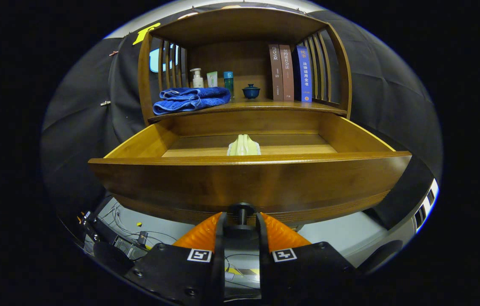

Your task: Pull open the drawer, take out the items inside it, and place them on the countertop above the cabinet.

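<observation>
The gripper (242, 221) sits nearest, its fingers drawn close around the dark drawer knob (242, 211) at twelve o'clock from the tips, seemingly pinching it. Past the knob the drawer (248, 180) stands pulled well out, and a pale folded item (244, 145) lies on its floor near the front wall, dead ahead. Beyond, the countertop (265, 106) carries a blue towel (191, 99) at eleven o'clock, bottles, a small lidded cup (251, 91) and three books (290, 73) at one o'clock. Hauling further risks pulling the drawer off its runners; a clumsy reach over the front wall might snag it. The spines' writing is too small to read surely.
</observation>
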The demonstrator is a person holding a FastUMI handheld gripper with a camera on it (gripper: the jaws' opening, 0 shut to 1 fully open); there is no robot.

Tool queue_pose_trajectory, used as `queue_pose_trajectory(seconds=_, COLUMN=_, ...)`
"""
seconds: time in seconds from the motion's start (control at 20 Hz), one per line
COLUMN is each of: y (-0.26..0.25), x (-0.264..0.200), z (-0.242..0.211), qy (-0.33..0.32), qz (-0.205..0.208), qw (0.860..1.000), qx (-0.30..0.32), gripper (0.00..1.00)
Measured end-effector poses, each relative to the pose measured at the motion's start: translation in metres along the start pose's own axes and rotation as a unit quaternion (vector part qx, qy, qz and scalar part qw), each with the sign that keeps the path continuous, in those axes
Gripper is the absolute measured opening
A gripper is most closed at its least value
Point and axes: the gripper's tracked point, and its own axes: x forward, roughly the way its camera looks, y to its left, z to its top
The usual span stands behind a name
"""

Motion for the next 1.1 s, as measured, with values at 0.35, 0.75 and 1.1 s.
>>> queue_pose_trajectory(seconds=0.35, y=-0.002, x=-0.001, z=-0.002, qy=0.004, qz=0.006, qw=1.0, qx=-0.006, gripper=0.37)
queue_pose_trajectory(seconds=0.75, y=0.002, x=-0.033, z=0.026, qy=-0.01, qz=0.007, qw=1.0, qx=-0.006, gripper=0.63)
queue_pose_trajectory(seconds=1.1, y=0.023, x=-0.03, z=0.12, qy=-0.022, qz=0.053, qw=0.998, qx=0.028, gripper=0.99)
